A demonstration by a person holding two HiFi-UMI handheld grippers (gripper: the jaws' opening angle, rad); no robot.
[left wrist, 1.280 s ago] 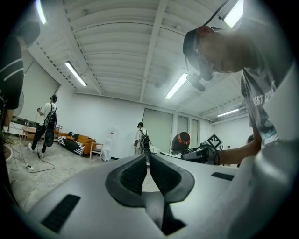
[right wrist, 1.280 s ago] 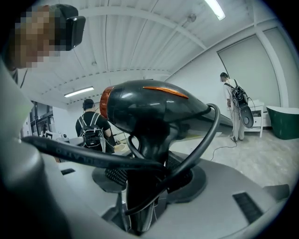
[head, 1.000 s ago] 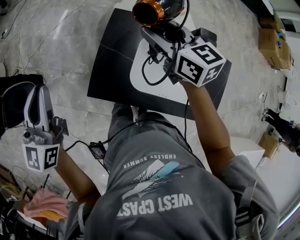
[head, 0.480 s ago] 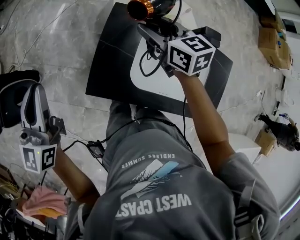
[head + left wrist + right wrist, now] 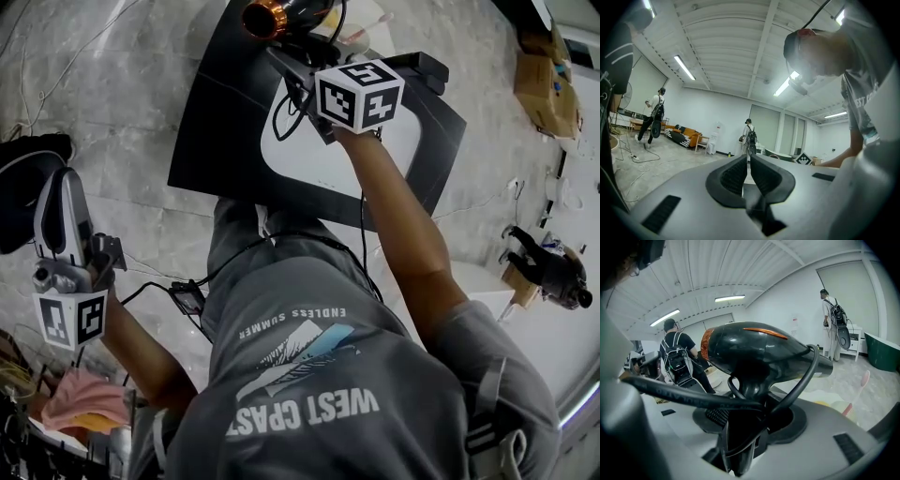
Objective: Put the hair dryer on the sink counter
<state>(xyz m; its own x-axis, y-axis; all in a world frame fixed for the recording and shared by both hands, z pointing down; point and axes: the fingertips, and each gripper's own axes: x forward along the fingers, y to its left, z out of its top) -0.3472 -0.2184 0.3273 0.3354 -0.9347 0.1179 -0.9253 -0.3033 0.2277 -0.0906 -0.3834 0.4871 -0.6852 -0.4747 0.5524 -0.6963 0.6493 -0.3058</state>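
Observation:
A black hair dryer (image 5: 281, 17) with a copper nozzle hangs over the far edge of the black sink counter (image 5: 214, 122), above its white basin (image 5: 323, 164). My right gripper (image 5: 300, 54) is shut on the dryer's handle, and the cord (image 5: 286, 127) dangles in a loop over the basin. In the right gripper view the hair dryer (image 5: 754, 350) fills the middle, its handle clamped in my right gripper (image 5: 746, 423), and the cord (image 5: 806, 376) loops round it. My left gripper (image 5: 54, 183) is held low at the left, away from the counter. Its jaws (image 5: 747, 171) are shut on nothing.
Cardboard boxes (image 5: 542, 80) lie on the marble floor at the far right. A pink cloth (image 5: 80, 398) is at the lower left and a black object (image 5: 23, 192) lies beside my left gripper. A pink toothbrush (image 5: 858, 389) stands on the counter. People (image 5: 675, 357) walk in the room.
My right gripper has carried the hair dryer farther out over the counter, toward its far edge. My left gripper has drifted slightly left and down.

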